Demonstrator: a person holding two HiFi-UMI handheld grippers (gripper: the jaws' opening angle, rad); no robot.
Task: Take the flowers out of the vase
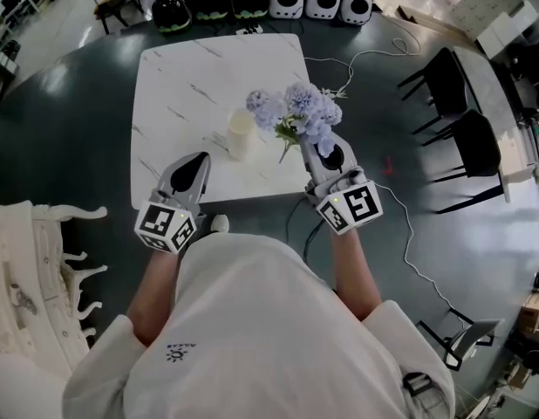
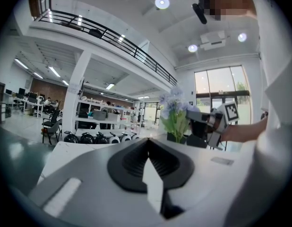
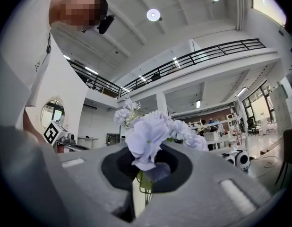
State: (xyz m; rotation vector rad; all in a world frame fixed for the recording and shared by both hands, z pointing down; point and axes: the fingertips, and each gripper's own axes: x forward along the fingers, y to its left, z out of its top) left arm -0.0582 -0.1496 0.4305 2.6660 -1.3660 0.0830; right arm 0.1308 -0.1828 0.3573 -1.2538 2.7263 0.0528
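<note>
Both held roughly level, right gripper (image 1: 310, 143) pinching flowers (image 1: 303, 109), left gripper (image 1: 200, 159) closed, empty

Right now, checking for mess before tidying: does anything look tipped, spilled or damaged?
Nothing stands out. The vase stands upright on the table, no spill shows, and the flowers look intact, stems pinched in the right gripper.

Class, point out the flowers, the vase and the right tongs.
flowers (image 1: 303, 110), head view, middle of the pale purple blooms.
vase (image 1: 241, 138), head view, its cream side.
right tongs (image 3: 142, 193), right gripper view, between the tips shut on the stems.
</note>
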